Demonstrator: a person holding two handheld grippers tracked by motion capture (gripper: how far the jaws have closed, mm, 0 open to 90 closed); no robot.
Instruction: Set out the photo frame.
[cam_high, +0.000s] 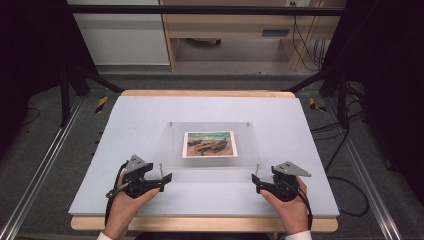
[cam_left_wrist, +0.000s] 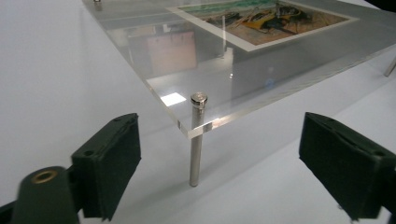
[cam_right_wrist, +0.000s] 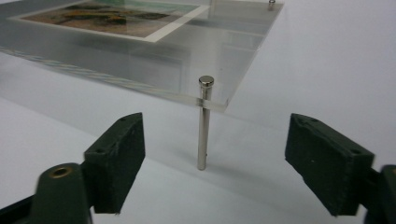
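Left tongs (cam_high: 165, 178) and right tongs (cam_high: 255, 181) are seen with jaws standing apart, nothing between the pads. Each is aimed at a near corner of the clear acrylic plate (cam_high: 210, 161): in the left gripper view the near-left metal post (cam_left_wrist: 196, 140) stands ahead of the gap between the jaws; in the right gripper view the near-right metal post (cam_right_wrist: 204, 122) does likewise. No contact with plate or posts is observed.

The plate is carried on slim posts at its corners, raised off the table top (cam_high: 125, 130), roughly at its middle. A printed picture (cam_high: 209, 144) with a white border is held at the plate's centre.

Step judged: approach, both tongs lined up for a grip at the two near corners. The next move is judged to call for an even advance until a post or the plate edge lies between the pads, then a level, simultaneous closing; an uneven pull could tilt the plate.

Surface: pale grey sheet on a wooden board. Far side: wooden furniture (cam_high: 225, 30), cables (cam_high: 310, 45), dark frame rails (cam_high: 200, 10).
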